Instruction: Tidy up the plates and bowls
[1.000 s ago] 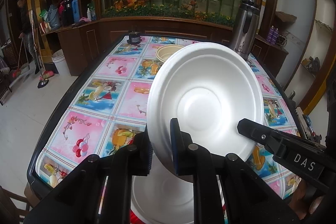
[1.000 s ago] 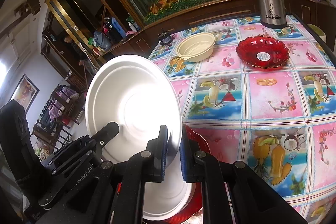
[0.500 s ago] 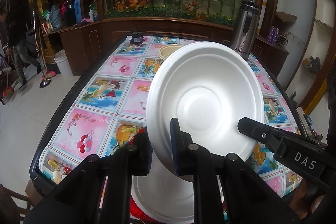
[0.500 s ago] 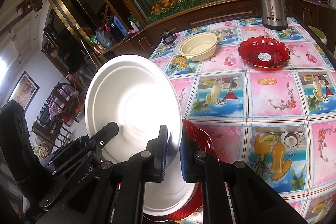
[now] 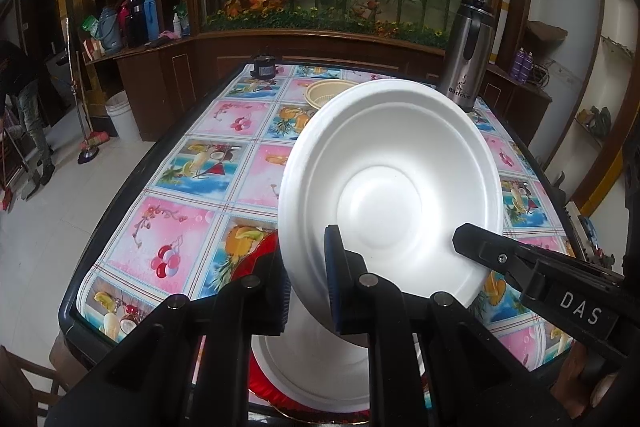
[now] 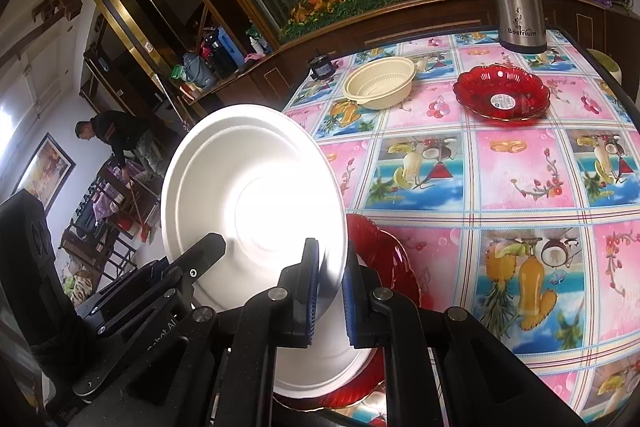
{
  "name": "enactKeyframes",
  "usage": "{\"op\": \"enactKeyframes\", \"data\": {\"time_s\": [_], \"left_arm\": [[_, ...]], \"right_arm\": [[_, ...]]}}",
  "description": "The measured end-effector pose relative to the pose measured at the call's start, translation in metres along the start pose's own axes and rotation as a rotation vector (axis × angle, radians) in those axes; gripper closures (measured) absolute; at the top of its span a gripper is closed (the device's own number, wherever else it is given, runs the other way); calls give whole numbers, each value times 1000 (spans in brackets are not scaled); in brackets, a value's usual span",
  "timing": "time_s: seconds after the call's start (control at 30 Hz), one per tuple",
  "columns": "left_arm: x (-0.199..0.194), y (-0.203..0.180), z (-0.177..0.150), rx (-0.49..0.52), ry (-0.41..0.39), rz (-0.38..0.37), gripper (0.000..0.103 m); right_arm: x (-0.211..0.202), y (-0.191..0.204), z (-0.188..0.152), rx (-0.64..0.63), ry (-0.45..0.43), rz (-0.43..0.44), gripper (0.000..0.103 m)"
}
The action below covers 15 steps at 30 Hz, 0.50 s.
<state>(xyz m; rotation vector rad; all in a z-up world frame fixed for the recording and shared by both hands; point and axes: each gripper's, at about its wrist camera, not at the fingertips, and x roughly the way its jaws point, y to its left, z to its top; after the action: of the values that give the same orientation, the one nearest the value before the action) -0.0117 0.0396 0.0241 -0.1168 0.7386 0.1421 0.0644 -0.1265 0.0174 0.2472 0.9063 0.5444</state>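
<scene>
White foam forms the plate [image 5: 390, 187] you hold tilted above the table [image 5: 192, 163]. Left wrist view: your left gripper [image 5: 306, 279] pinches the plate's lower rim, one blue pad behind it and one in front, jaws narrowed onto the foam. Your right gripper's finger [image 5: 500, 255] crosses the lower right of the plate face. Directly beneath, a second white plate [image 5: 316, 367] rests in a red dish [image 5: 256, 259] at the near table edge. Further back stand a cream bowl [image 5: 324, 93] and a steel flask [image 5: 466, 51].

Right wrist view: your right gripper [image 6: 330, 297] clamps the same white foam plate [image 6: 248, 195] at its lower right edge, jaws drawn narrow on the rim, while the left gripper [image 6: 192, 267] shows as a black finger at the plate's lower left. The stacked plate [image 6: 316, 367] and its red dish [image 6: 384, 259] lie just below. A second red dish [image 6: 500, 95] and the cream bowl [image 6: 380, 81] sit well apart on the far half of the table.

Judged step: transferring or placing the lifted plate. Foam dents easily, so squeeze lightly. Level the plate before lowering, centre it over the nested plate, and release one gripper only once the other, or the stack, carries it.
</scene>
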Motion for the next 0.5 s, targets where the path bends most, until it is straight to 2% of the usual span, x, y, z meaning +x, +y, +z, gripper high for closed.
{"op": "enactKeyframes", "data": {"time_s": [0.5], "left_arm": [[-5, 5, -13, -21, 35, -20, 90]], "right_arm": [[-6, 6, -15, -4, 18, -7, 93]]}}
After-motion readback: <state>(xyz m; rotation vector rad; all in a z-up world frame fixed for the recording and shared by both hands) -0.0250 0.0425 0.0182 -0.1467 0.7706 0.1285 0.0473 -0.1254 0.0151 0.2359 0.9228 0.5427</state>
